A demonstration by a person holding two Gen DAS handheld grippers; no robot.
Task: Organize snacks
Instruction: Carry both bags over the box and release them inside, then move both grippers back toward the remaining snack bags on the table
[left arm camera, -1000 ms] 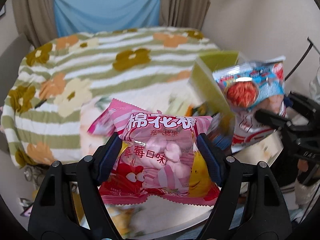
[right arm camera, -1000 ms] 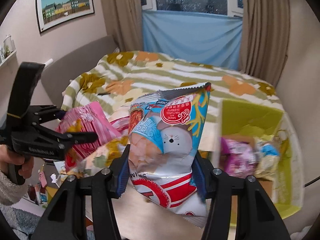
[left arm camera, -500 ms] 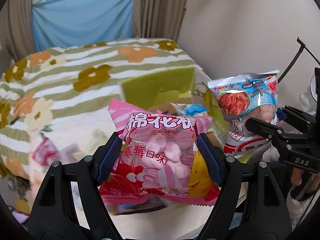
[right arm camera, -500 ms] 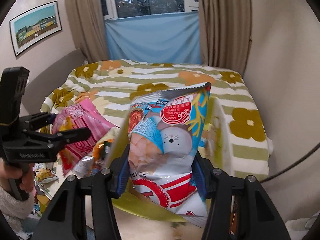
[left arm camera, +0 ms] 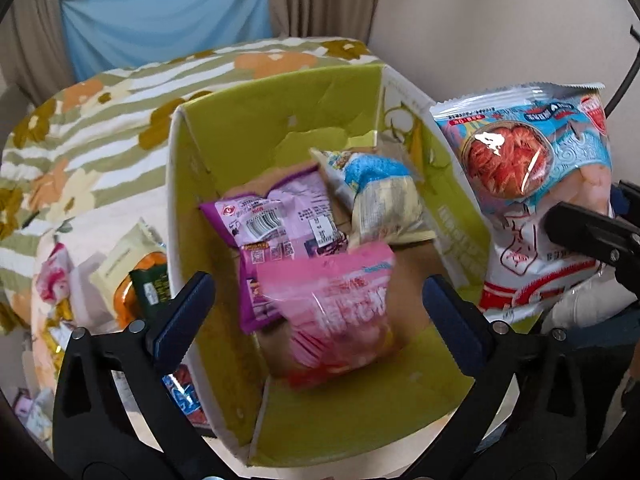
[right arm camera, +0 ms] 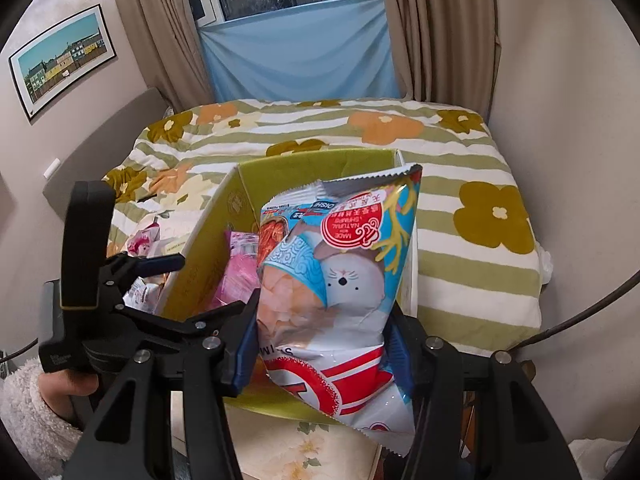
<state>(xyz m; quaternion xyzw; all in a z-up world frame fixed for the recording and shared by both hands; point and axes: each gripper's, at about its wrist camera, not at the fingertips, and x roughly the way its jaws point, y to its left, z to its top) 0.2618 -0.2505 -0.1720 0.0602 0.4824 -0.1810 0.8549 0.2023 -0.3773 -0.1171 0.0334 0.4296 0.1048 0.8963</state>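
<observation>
The left gripper (left arm camera: 318, 308) is held over the open green box (left arm camera: 192, 184), and its jaws have just been opening wide, with nothing pressed by either blue pad (left arm camera: 182, 312). The pink marshmallow bag (left arm camera: 340, 312) is seen blurred between and beyond them, loose inside the box; whether it has come to rest on the box floor cannot be told. Just past it, a purple snack packet (left arm camera: 280, 220) and a blue-and-yellow snack packet (left arm camera: 380, 188) are lying on the cardboard bottom. To the right, the shrimp chip bag (right arm camera: 336, 292) is kept upright, clamped at its lower part by the right gripper (right arm camera: 324, 356), and is held at the near right edge of the box. Outside the left wall, more loose snacks (left arm camera: 132, 276) are scattered on the table. In the right wrist view the left gripper is gripped by a hand (right arm camera: 72, 384) in a fluffy white sleeve (right arm camera: 28, 420). Beyond the box, a flower-patterned striped bedspread (right arm camera: 440, 152) is spread out, and further back a blue cloth (right arm camera: 296, 56) is hung under the window between beige curtains (right arm camera: 436, 28), with a framed picture (right arm camera: 60, 60) on the left wall.
</observation>
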